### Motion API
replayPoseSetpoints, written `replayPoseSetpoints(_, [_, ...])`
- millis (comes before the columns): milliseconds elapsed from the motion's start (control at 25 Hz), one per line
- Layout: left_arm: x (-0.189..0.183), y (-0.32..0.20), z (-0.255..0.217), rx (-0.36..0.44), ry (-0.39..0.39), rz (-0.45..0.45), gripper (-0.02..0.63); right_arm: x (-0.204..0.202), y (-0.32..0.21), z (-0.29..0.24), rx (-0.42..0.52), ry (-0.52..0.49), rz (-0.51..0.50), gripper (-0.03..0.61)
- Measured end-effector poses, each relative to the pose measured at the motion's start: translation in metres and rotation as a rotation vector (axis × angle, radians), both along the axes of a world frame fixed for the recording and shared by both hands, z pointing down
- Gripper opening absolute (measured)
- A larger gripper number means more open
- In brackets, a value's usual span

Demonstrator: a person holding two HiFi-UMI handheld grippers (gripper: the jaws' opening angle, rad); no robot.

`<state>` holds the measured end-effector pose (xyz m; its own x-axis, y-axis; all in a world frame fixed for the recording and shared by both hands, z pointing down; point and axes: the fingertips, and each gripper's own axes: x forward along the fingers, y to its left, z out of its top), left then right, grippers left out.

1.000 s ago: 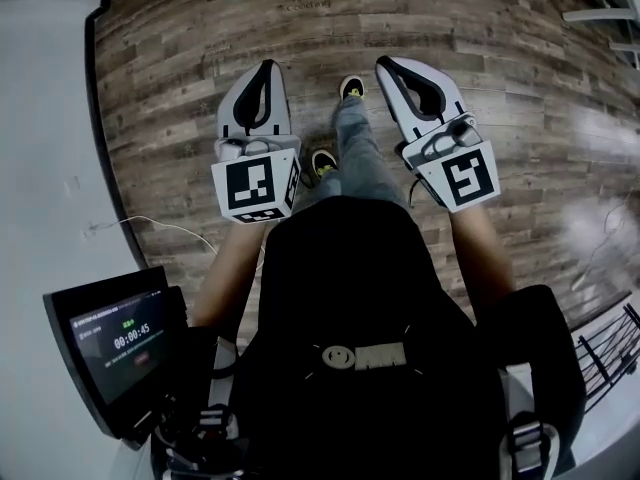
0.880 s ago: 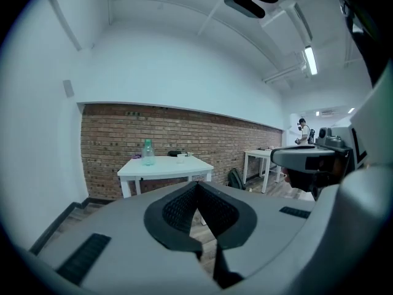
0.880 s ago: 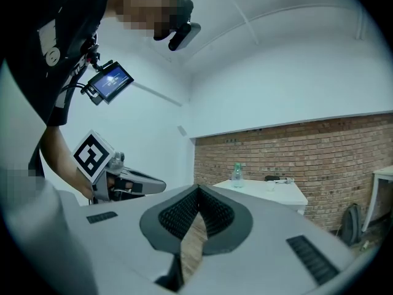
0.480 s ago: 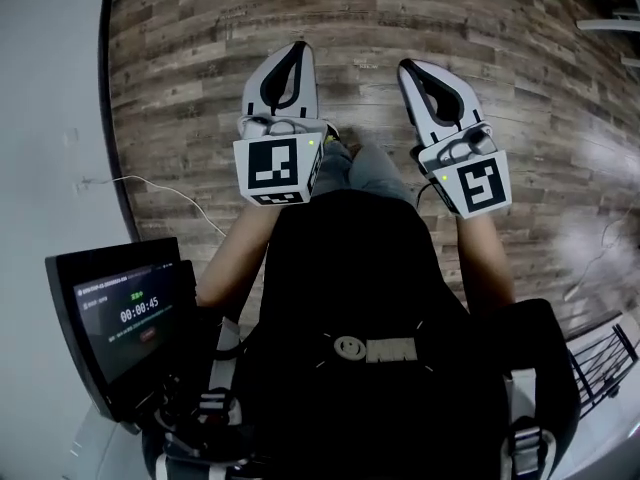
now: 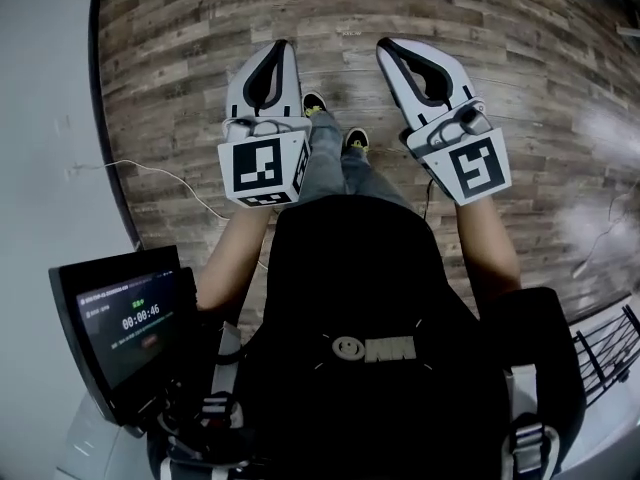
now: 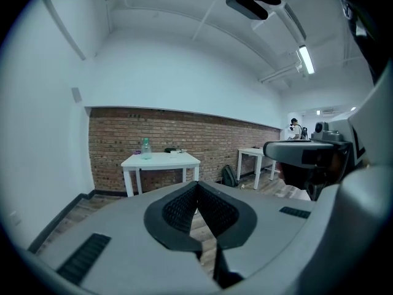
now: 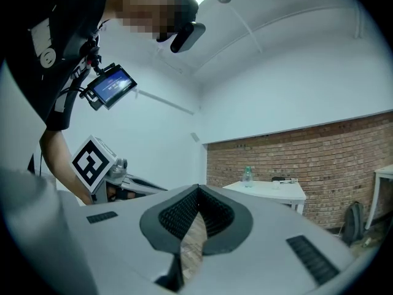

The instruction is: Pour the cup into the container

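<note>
Both grippers are held out level over a wooden floor point(image 5: 200, 88) in the head view. My left gripper point(image 5: 278, 48) is shut with nothing in it, and its pads meet at the tip in the left gripper view point(image 6: 197, 183). My right gripper point(image 5: 385, 46) is shut and empty too, its jaws closed in the right gripper view point(image 7: 198, 188). Far ahead a white table point(image 6: 161, 160) point(image 7: 270, 189) stands against a brick wall. On it stand a clear bottle point(image 6: 146, 148) point(image 7: 248, 177) and a few small things too distant to tell apart.
A white wall point(image 5: 45, 118) runs along the left, with a thin cable point(image 5: 170, 183) on the floor beside it. A tablet point(image 5: 125, 323) hangs at the person's left hip. A second white table point(image 6: 255, 155), a backpack point(image 6: 229, 176) and a distant person point(image 6: 296, 128) are further right.
The floor has slid under the view as the person walks. Both grippers were carried along, still side by side and shut. The feet have swapped places.
</note>
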<state>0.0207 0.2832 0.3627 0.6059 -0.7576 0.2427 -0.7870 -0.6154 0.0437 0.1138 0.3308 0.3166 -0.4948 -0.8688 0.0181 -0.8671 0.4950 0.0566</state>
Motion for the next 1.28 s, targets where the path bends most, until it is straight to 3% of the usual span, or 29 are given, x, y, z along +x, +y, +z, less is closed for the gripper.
replayPoseSetpoints(240, [0.008, 0.031, -0.005, 0.013, -0.029, 0.011, 0.002, -0.003, 0.027, 0.005, -0.043, -0.041, -0.029, 0.006])
replayPoseSetpoints(480, [-0.009, 0.081, -0.006, 0.017, -0.038, -0.001, 0.002, -0.025, 0.078, 0.004, -0.040, -0.048, -0.071, 0.006])
replayPoseSetpoints(800, [-0.023, 0.132, -0.001, 0.013, -0.012, 0.017, 0.002, -0.046, 0.135, 0.015, -0.074, -0.039, -0.044, 0.006])
replayPoseSetpoints(1280, [-0.119, 0.268, -0.016, 0.056, 0.045, 0.011, 0.002, -0.146, 0.269, 0.014, -0.046, 0.042, -0.038, 0.006])
